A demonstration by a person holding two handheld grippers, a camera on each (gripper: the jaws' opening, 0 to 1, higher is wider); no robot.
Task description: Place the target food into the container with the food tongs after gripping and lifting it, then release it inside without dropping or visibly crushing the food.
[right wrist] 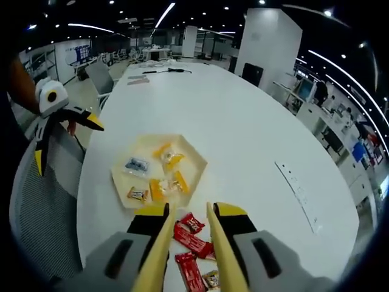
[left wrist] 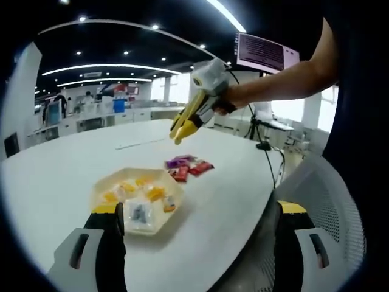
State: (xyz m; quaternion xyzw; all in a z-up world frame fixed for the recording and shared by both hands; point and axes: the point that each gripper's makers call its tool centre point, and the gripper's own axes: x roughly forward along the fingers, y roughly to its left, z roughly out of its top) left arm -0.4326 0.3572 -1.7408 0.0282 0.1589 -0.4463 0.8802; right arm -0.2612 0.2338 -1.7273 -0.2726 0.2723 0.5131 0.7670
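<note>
The right gripper [right wrist: 190, 243] clamps yellow food tongs [right wrist: 182, 255], tips apart just above small red-wrapped snacks [right wrist: 189, 234]. Past them sits the container [right wrist: 194, 159]. The snacks look light, crinkly and slippery; pinch one mid-wrapper, gently. The left gripper [left wrist: 196, 234] hangs wide open.

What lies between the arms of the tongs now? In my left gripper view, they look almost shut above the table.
Observer: In the right gripper view the tongs stand apart. Red wrapped snacks show between the two arms, and none is gripped.
Operator: And where does my left gripper hang?
Observer: The left gripper is off the table's edge, above the mesh chair, with its jaws apart.
</note>
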